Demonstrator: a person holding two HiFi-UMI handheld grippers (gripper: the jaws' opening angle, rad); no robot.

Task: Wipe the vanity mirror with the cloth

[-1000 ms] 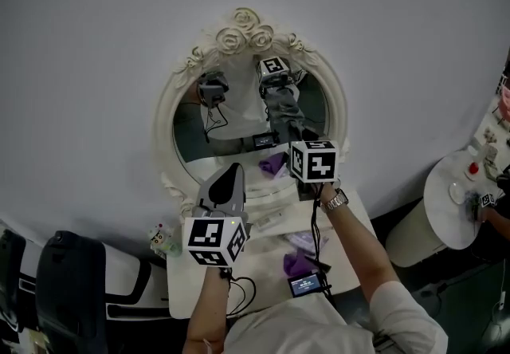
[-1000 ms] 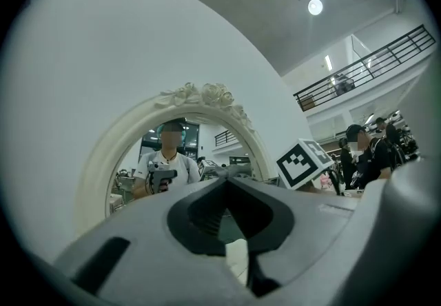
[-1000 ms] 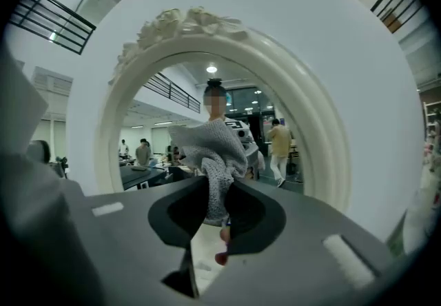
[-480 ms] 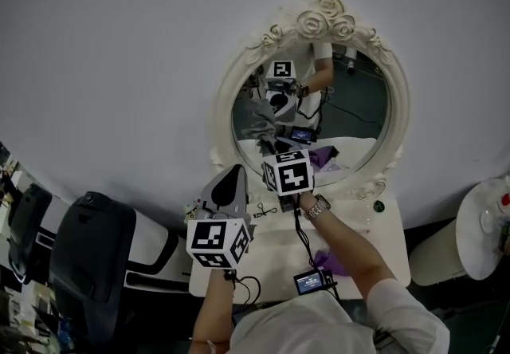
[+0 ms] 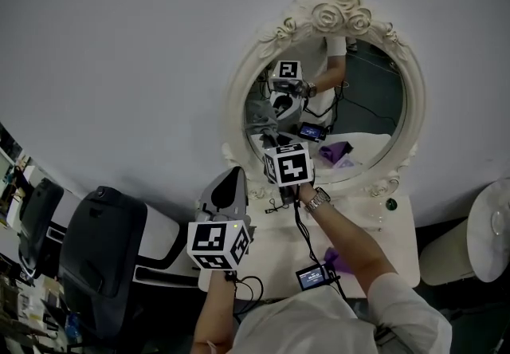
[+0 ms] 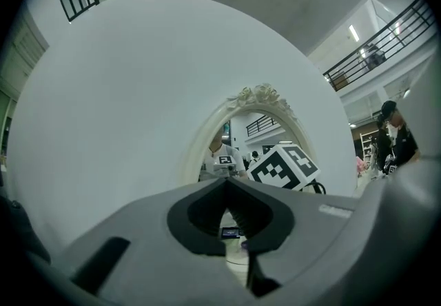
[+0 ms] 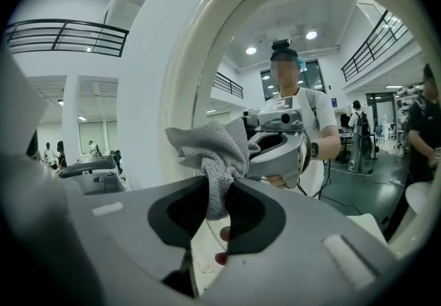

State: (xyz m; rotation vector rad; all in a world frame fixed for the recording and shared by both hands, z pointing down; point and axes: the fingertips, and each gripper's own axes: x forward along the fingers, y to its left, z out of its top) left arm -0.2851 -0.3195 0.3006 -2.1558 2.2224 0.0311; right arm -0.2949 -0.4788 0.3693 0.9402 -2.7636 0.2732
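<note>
**A:** Where does the person have the cloth (image 7: 210, 149)?

**B:** It is pinched in the right hand-held gripper (image 7: 219, 191). The jaws are closed on the lower end of the grey knit, and the rest bunches out above them.

**A:** Is it at the mirror?

**B:** Yes. The person holds it up at the lower left of the vanity mirror (image 5: 343, 97), just inside the white carved frame (image 5: 236, 109). In the right gripper view the bunch meets its own reflection, so it appears to touch the glass. The glass also reflects the person, in a white shirt, holding that gripper.

**A:** And the other one?

**B:** The left hand-held gripper (image 6: 227, 184) has its jaws together with nothing between them. In the head view it sits lower and to the left of the right one, well apart from the glass. It points up toward the lower left of the frame.

**A:** What lies below the mirror?

**B:** A white counter (image 5: 398, 237). On it a purple rag (image 5: 331, 258) lies near the person's right forearm, with a small lit screen (image 5: 311, 277) just beside it and cables trailing. A black chair (image 5: 103, 253) stands to the left of the counter.
</note>
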